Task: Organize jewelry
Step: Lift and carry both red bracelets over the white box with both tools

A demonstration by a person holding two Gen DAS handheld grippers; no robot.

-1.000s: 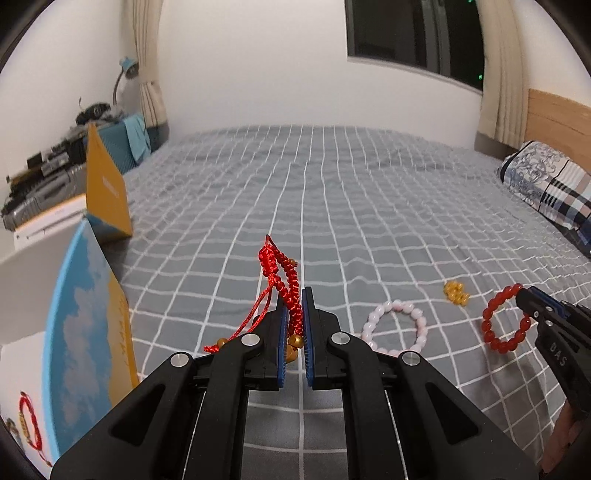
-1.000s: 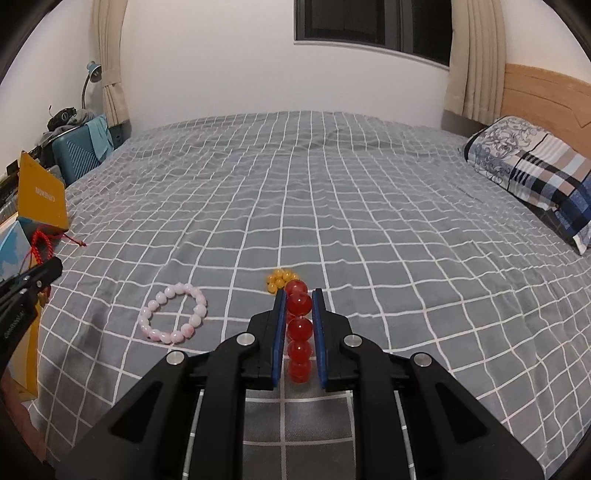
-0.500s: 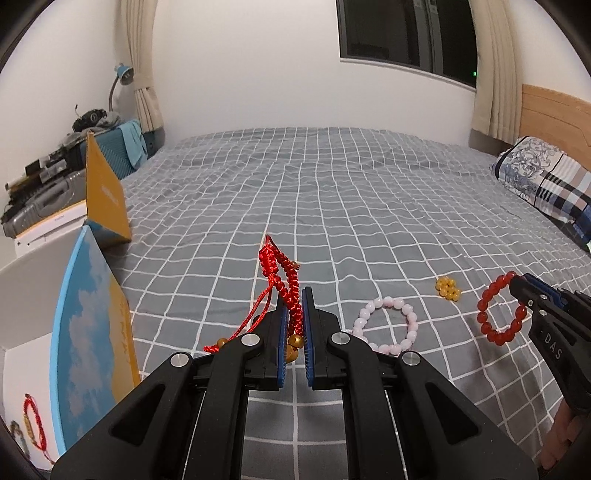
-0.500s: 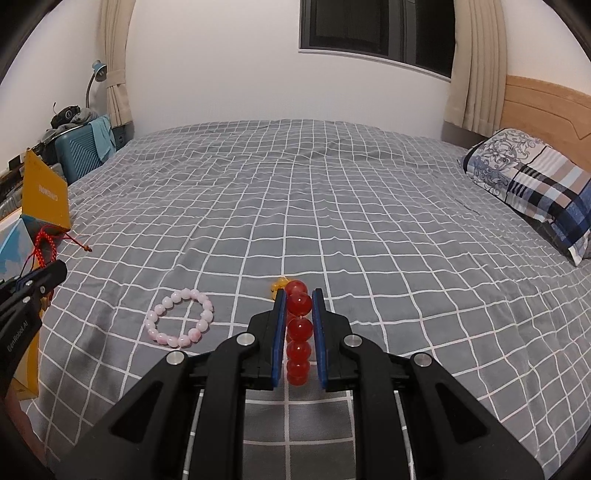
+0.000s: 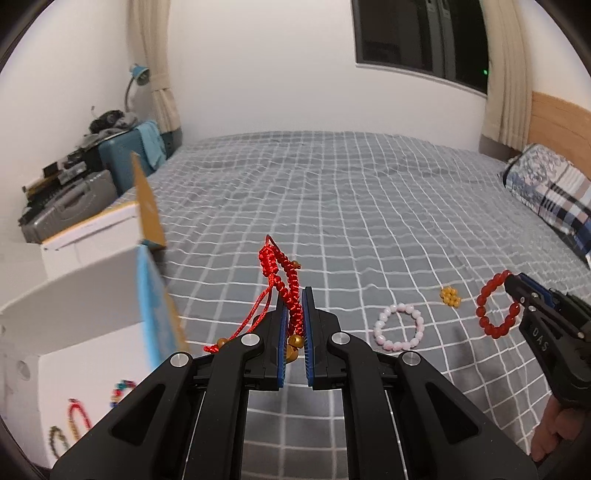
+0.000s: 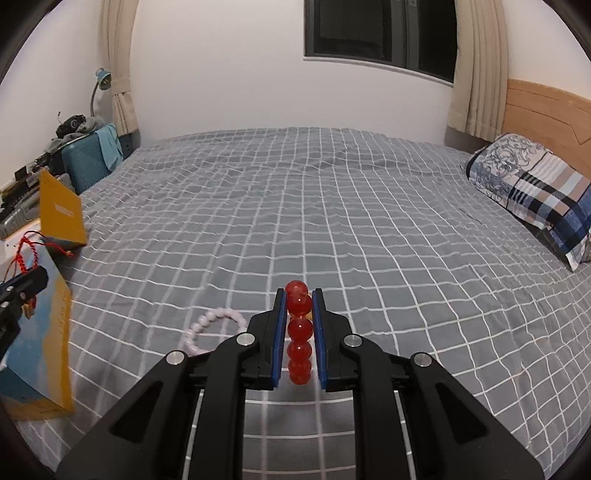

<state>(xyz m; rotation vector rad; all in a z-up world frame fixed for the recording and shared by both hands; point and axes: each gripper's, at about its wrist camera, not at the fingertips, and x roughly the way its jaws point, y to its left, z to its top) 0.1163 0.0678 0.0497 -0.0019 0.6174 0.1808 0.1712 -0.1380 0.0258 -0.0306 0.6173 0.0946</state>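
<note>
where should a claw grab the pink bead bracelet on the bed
Judging by its pose, come straight down on the pink bead bracelet: it lies flat as an open ring on the bedspread. Put one finger inside the loop, one outside, and pinch the near arc, away from the yellow beads.

a wide bed (image 6: 332, 206) in grey bedding with a white grid fills the room ahead. behind it stands a plain white wall (image 6: 221, 66) with a dark window (image 6: 380, 33), cream curtains (image 6: 476, 62) at both corners. to the right, a wooden headboard (image 6: 543, 110) backs a plaid pillow (image 6: 535, 188). far left, a blue lamp (image 6: 101, 79) rises over a teal suitcase (image 6: 88, 162) and piled clutter.
</note>
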